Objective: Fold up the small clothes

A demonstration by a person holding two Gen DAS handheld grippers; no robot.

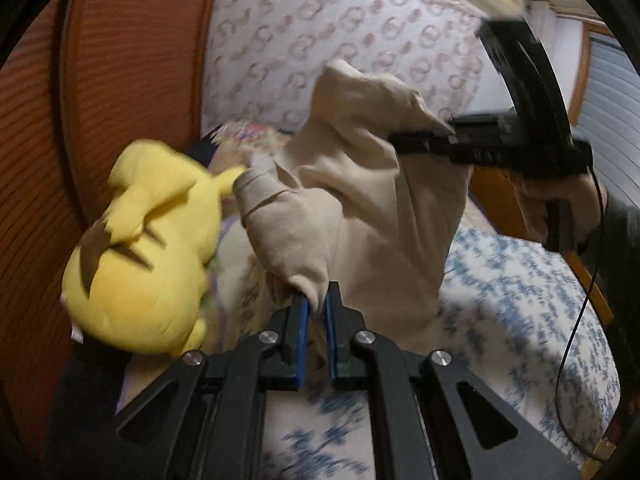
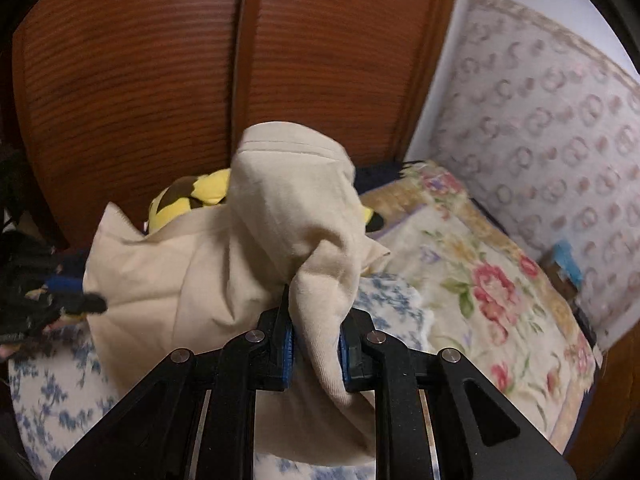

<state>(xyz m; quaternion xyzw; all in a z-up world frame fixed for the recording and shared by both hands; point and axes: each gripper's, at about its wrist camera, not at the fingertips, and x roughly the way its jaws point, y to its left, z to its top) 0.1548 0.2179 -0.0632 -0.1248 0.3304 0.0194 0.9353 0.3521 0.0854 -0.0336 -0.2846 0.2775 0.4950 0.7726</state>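
A small beige garment point(image 1: 360, 184) hangs in the air over the bed, stretched between both grippers. My left gripper point(image 1: 316, 306) is shut on one edge of it, its blue pads pinching a fold of cloth. In the left wrist view my right gripper point(image 1: 404, 140) comes in from the right and is shut on the garment's upper edge, held by a hand point(image 1: 560, 204). In the right wrist view the beige garment point(image 2: 224, 264) drapes over my right gripper point(image 2: 316, 336), which is shut on a thick bunch of it. The left gripper point(image 2: 84, 302) shows blurred at the left.
A yellow plush toy point(image 1: 152, 248) lies at the head of the bed against a reddish wooden panel point(image 1: 120, 60). A blue-flowered sheet point(image 1: 520, 320) covers the bed, and a rose-patterned blanket point(image 2: 492, 280) lies on it. A patterned headboard point(image 2: 540, 120) rises at the right.
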